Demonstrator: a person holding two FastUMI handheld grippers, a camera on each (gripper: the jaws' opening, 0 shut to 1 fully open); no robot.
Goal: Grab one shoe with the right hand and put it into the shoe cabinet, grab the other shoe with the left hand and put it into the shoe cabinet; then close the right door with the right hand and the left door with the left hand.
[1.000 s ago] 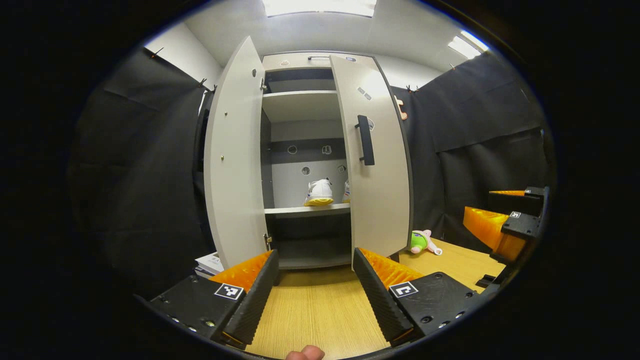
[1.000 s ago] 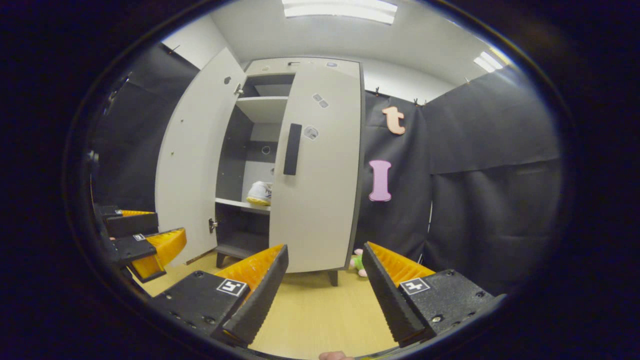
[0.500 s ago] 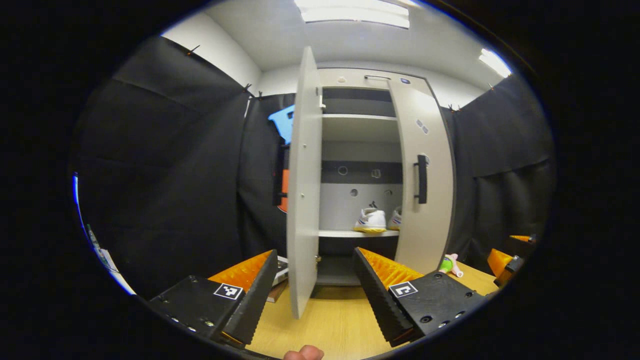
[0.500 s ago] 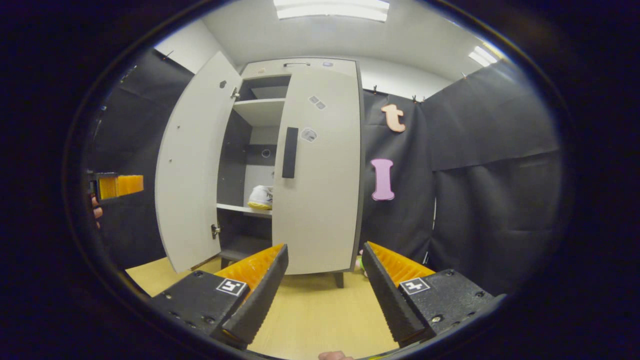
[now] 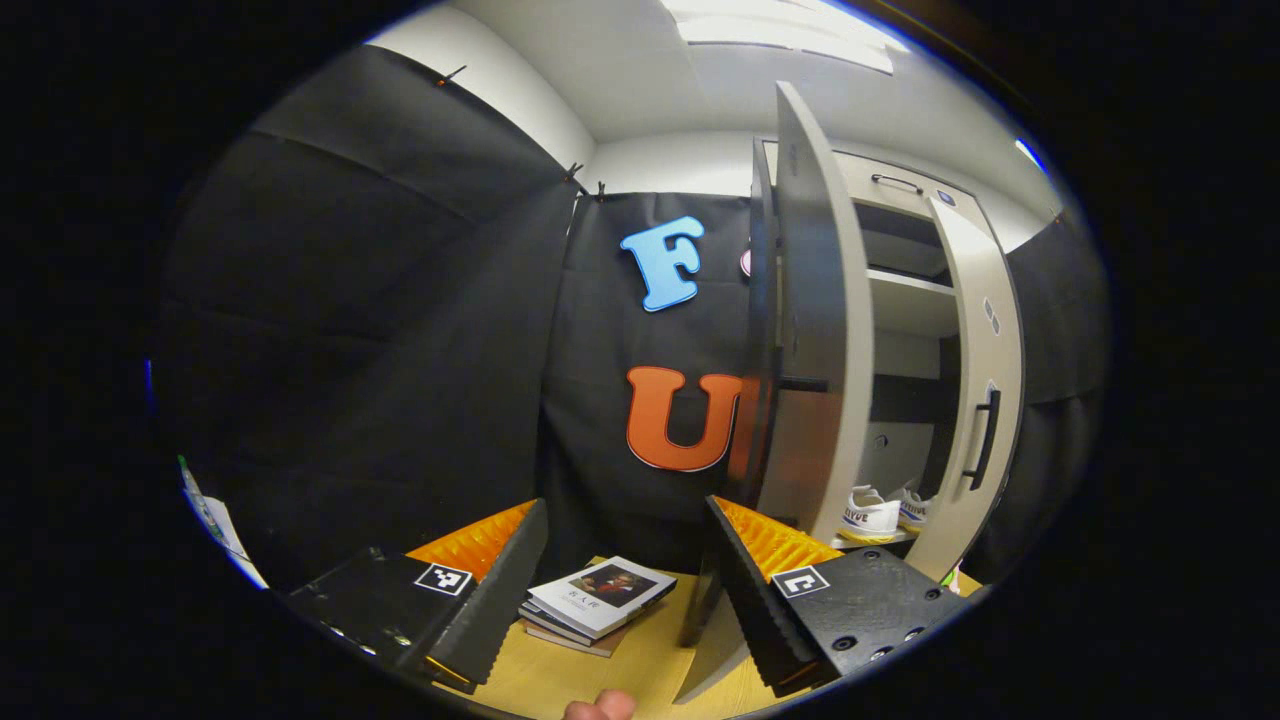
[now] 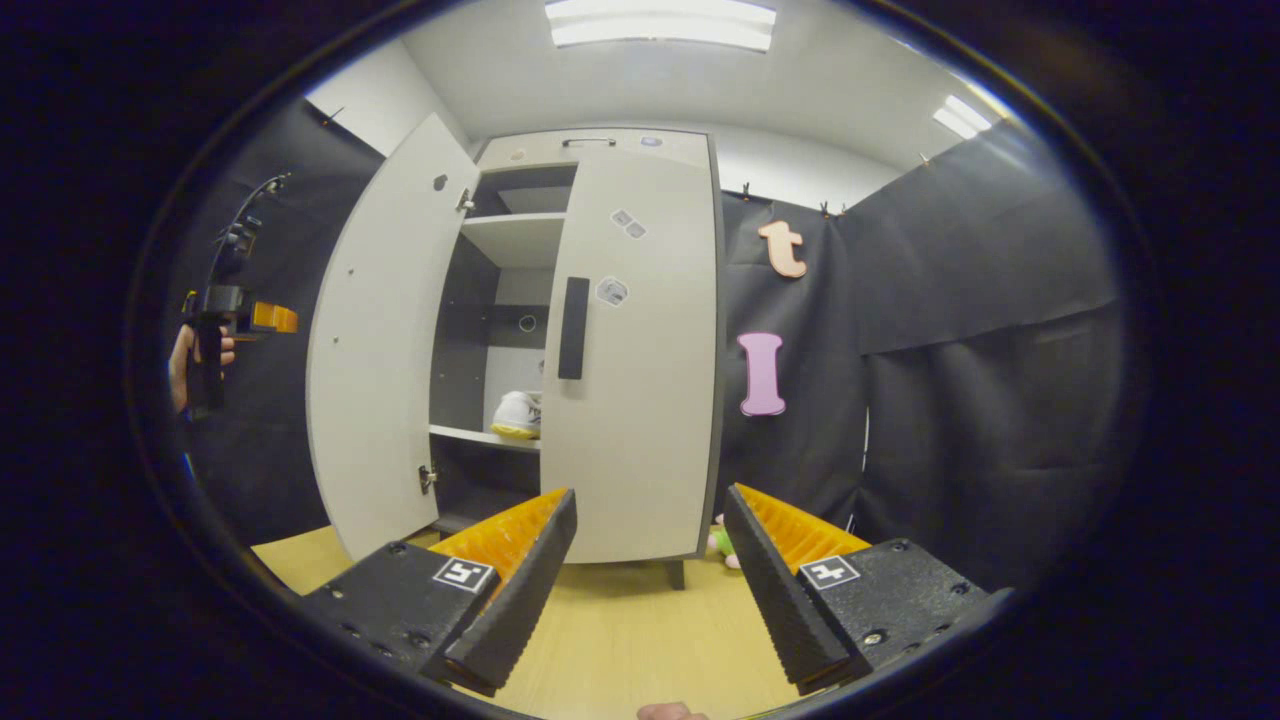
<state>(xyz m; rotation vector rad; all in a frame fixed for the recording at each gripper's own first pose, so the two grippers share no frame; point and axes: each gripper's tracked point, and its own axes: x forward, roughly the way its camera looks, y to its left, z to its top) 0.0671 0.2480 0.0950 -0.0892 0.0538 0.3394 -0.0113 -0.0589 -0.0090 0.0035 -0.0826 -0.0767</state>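
Observation:
The grey shoe cabinet (image 6: 600, 150) stands at the booth wall. Its right door (image 6: 635, 380) is almost closed, and its left door (image 6: 380, 340) stands wide open. A white shoe (image 6: 518, 414) with a yellow sole rests on the middle shelf. In the left gripper view the left door (image 5: 815, 330) appears nearly edge-on, with two white shoes (image 5: 870, 515) behind it on the shelf. My left gripper (image 5: 625, 590) is open and empty, close to that door's free edge. It also shows far left in the right gripper view as the left gripper (image 6: 245, 318), held by a hand (image 6: 185, 365). My right gripper (image 6: 650, 590) is open and empty, facing the right door.
A small stack of books (image 5: 600, 598) lies on the wooden floor (image 6: 630, 640) left of the cabinet. A green and pink plush toy (image 6: 722, 540) lies by the cabinet's right foot. Black cloth walls enclose both sides.
My left gripper has swung left and up, past the open left door, so the door now looks edge-on and the books appear. The right gripper has barely moved.

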